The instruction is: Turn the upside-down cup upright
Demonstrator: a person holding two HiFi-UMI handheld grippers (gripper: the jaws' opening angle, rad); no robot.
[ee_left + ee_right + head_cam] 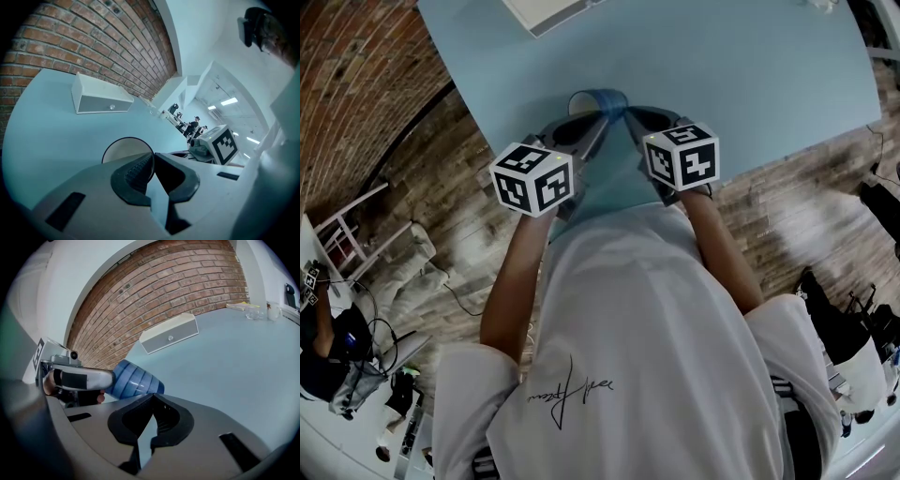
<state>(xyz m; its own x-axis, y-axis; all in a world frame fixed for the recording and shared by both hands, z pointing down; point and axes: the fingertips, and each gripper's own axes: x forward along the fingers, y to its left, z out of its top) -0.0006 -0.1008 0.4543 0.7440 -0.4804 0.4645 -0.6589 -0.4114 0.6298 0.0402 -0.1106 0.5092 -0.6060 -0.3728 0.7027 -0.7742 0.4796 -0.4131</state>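
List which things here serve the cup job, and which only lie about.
For the job: blue cup, tilted; left gripper, fingers shut on its rim; right gripper, shut beside it.
Lying about: white box on the table; people far behind.

Lab workroom: brick wall (356,84), pale-blue table (722,75), cabled gear (342,361) on floor (797,216).

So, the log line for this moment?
cup: on its side | left gripper: shut on rim | right gripper: shut, empty, near base
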